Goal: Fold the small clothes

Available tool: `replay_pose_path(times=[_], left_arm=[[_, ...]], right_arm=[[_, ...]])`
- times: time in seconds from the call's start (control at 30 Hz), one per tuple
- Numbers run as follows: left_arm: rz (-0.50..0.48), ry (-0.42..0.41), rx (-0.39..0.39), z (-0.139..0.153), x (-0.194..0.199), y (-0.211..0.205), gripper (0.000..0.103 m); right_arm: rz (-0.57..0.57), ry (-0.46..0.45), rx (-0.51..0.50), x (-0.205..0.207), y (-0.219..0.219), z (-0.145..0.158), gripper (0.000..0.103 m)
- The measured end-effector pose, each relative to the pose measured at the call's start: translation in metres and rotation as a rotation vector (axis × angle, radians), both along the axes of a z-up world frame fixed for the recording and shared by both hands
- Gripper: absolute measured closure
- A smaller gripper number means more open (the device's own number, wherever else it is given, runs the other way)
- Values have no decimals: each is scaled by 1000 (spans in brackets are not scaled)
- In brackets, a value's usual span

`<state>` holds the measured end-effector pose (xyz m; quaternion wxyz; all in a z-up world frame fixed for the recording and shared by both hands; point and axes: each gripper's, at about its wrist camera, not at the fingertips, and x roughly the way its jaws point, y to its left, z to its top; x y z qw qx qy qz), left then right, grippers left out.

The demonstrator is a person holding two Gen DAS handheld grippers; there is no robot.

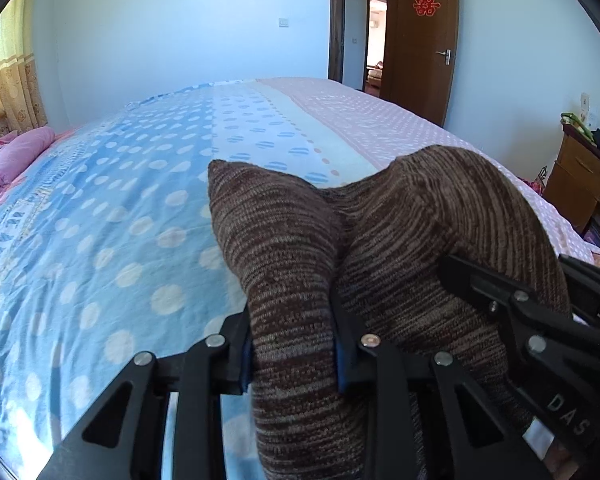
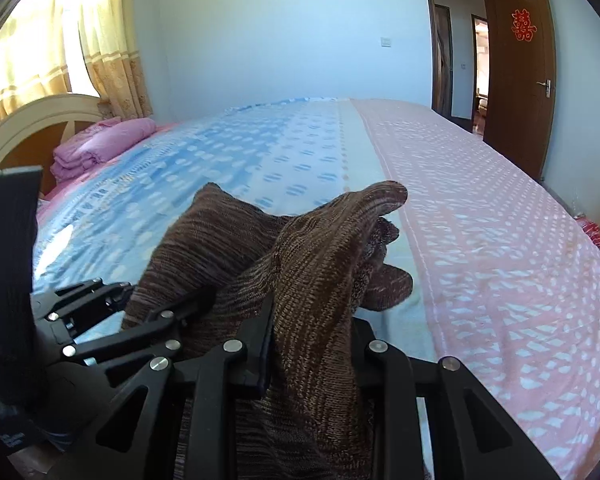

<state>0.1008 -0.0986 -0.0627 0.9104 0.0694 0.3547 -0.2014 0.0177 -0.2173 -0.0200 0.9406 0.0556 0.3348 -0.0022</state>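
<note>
A brown striped knit garment (image 1: pixel 284 248) hangs bunched between both grippers above the bed. My left gripper (image 1: pixel 294 344) is shut on one part of it, the cloth standing up between its fingers. My right gripper (image 2: pixel 312 344) is shut on another part of the same brown garment (image 2: pixel 324 264). The right gripper also shows at the right of the left wrist view (image 1: pixel 512 304), close beside the left one. The left gripper shows at the left of the right wrist view (image 2: pixel 140 312). The garment's lower part is hidden under the grippers.
The bed (image 1: pixel 120 200) has a blue dotted and pink patterned sheet (image 2: pixel 480 220). Folded pink bedding (image 2: pixel 104 144) lies by the headboard (image 2: pixel 32 120). A wooden cabinet (image 1: pixel 580 176) stands right of the bed. An open brown door (image 2: pixel 516 72) is at the far right.
</note>
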Motion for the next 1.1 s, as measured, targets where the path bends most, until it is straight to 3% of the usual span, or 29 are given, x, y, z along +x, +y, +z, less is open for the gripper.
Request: replay_pose_path(times=[0.27,0.53,0.83,1.1], left_arm=[[50,14,1,15,-19,41,73],[112,-10,22,19,-35,79,73],[222,-14,-15,28,-31,139,73],[385,-32,-32,31,-15,214,73]], right_arm=[[24,-16,95,-24,42,11,76],[71,-23,122,-30,85,18,76],[172,-33,125,-19,147,29,76],[342,-50,112,14,234,33,76]])
